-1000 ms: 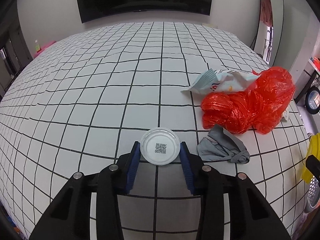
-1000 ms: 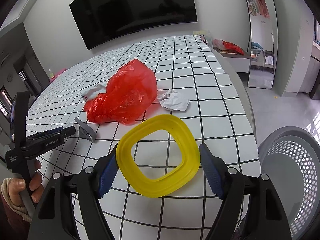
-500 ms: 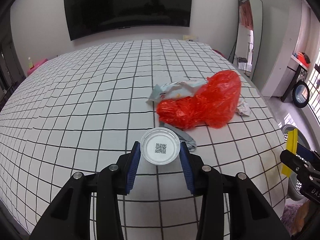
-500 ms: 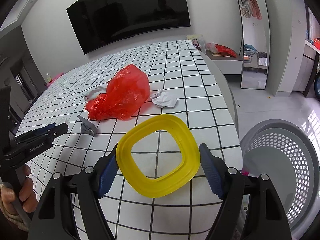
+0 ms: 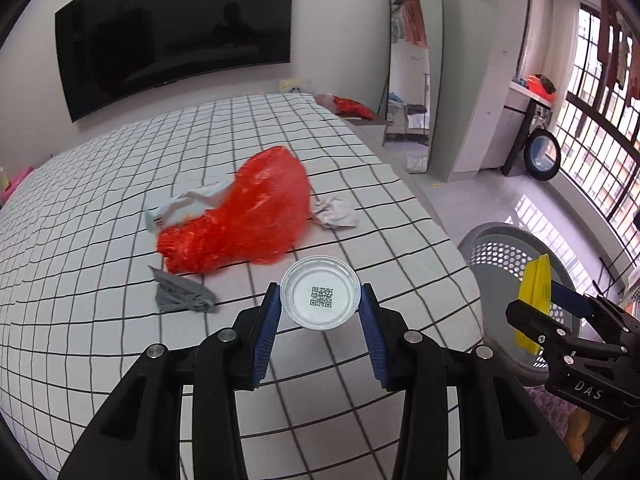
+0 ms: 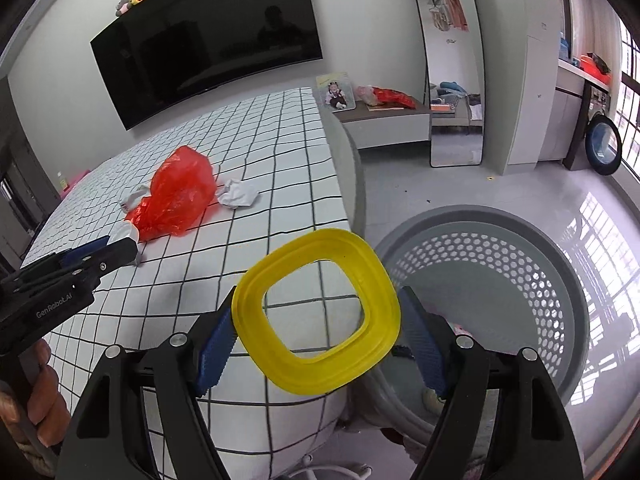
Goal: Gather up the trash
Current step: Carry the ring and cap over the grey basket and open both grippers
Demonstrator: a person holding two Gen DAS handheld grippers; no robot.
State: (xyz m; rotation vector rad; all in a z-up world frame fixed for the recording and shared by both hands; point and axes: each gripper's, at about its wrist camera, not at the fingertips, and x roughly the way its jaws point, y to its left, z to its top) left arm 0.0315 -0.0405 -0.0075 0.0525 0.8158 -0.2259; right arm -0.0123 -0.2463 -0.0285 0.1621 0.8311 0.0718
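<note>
Now both loaded tongs [image 5: 320,322] [image 6: 316,324] nearer the grey basket [image 6: 520,264].

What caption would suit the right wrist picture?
Right gripper carries a yellow ring from the checked bed toward a grey basket.

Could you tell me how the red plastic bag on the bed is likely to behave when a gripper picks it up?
The red plastic bag looks thin and crumpled, so it will probably be floppy and sag from wherever the jaws pinch it. It seems light for its bulk. Its glossy film may slip, and since it lies against the white wrapper, lifting could drag that along.
</note>
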